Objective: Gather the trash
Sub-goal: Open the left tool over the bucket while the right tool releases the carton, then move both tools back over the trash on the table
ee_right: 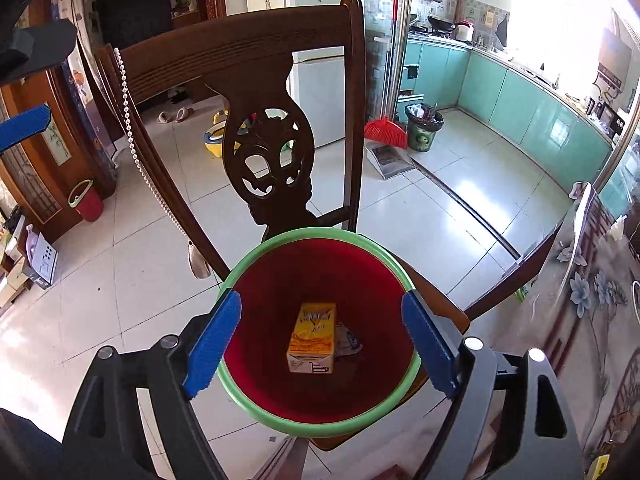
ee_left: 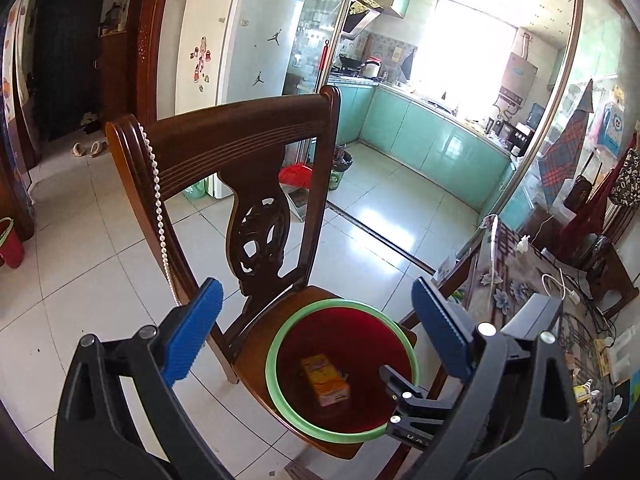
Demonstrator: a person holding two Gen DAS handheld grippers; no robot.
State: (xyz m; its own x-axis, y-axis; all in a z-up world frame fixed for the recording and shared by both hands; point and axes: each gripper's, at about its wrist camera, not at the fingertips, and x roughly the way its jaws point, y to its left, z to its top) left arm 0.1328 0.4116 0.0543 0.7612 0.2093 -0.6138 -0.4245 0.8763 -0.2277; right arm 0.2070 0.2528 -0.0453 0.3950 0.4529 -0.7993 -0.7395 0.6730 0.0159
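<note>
A red waste bin with a green rim (ee_right: 240,272) stands on a dark wooden chair seat (ee_right: 444,304). Inside it lies a yellow drink carton (ee_right: 314,336) with a crumpled wrapper (ee_right: 349,344) beside it. My right gripper (ee_right: 322,312) hangs open just over the bin's mouth, its blue fingers (ee_right: 214,344) above the rim on either side, nothing between them. My left gripper (ee_left: 320,320) is open and empty, higher and to the left of the bin (ee_left: 280,332), with the carton (ee_left: 326,380) visible below it.
The carved chair back (ee_right: 268,152) rises just behind the bin, a bead string (ee_right: 138,152) draped on it. A table with a floral cloth (ee_right: 592,292) stands right. A second red bin (ee_right: 86,200) stands on the tiled floor left. Broom (ee_right: 386,130) and dustpan stand by the kitchen.
</note>
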